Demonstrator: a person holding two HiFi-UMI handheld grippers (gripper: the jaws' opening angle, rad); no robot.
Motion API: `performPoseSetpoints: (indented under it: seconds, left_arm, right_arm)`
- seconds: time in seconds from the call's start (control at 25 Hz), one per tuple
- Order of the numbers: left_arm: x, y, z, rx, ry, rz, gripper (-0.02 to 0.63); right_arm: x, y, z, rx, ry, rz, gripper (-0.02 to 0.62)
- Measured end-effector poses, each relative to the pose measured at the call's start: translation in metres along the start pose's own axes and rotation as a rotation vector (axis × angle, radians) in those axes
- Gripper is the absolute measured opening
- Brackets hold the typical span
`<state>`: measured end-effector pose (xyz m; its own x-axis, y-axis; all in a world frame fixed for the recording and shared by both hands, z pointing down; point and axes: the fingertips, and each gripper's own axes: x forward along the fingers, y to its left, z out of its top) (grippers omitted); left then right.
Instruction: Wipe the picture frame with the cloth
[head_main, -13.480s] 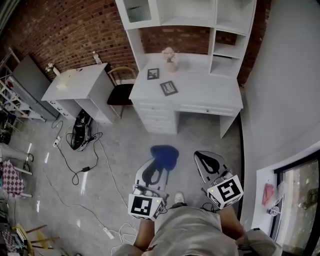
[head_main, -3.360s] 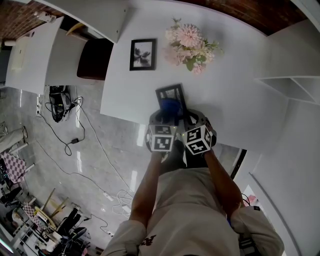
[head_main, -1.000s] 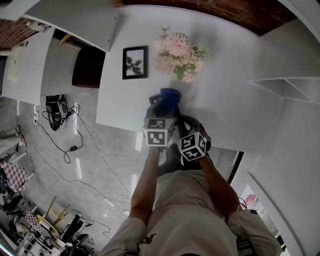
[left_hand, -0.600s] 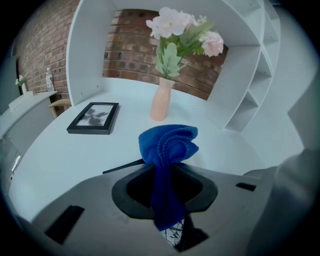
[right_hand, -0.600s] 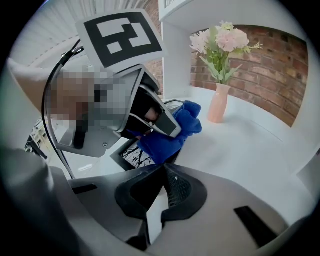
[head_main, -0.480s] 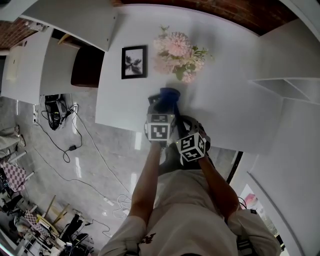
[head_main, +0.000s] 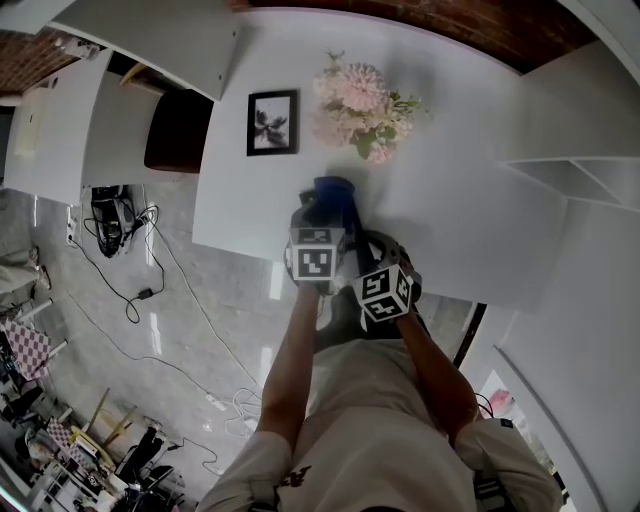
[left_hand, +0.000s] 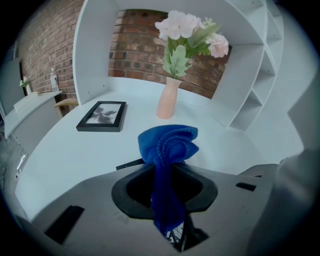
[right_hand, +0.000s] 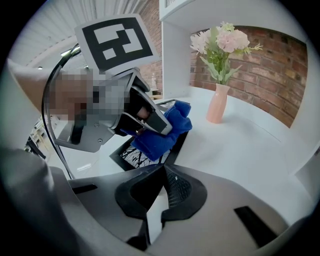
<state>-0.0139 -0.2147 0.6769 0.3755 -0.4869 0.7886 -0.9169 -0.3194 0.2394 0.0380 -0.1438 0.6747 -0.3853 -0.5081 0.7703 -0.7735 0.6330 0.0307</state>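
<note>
Cloth (head_main: 333, 190) has slid toward the far end of the frame (right_hand: 127, 157), with the left claw (left_hand: 162, 172) clamped tight on its blue folds. The frame lies on the white surface (head_main: 450, 210) close to the near edge, mostly covered. The right claw (right_hand: 162, 167) is pinched shut on the frame's near corner.

L tongs (left_hand: 167, 187) clamp blue cloth (left_hand: 167, 145); 2nd frame (left_hand: 102, 115) beyond.

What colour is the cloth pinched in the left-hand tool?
The cloth is a solid bright blue, clearest in the left gripper view.
</note>
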Motion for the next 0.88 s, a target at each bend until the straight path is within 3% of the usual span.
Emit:
performPoseSetpoints:
  seconds: [0.88]
  left_arm:
    - [-0.026,0.042,-0.007,-0.038,-0.015,0.080,0.101]
  right_arm:
    - [0.002,-0.001,-0.001,-0.007,0.006,-0.021,-0.003]
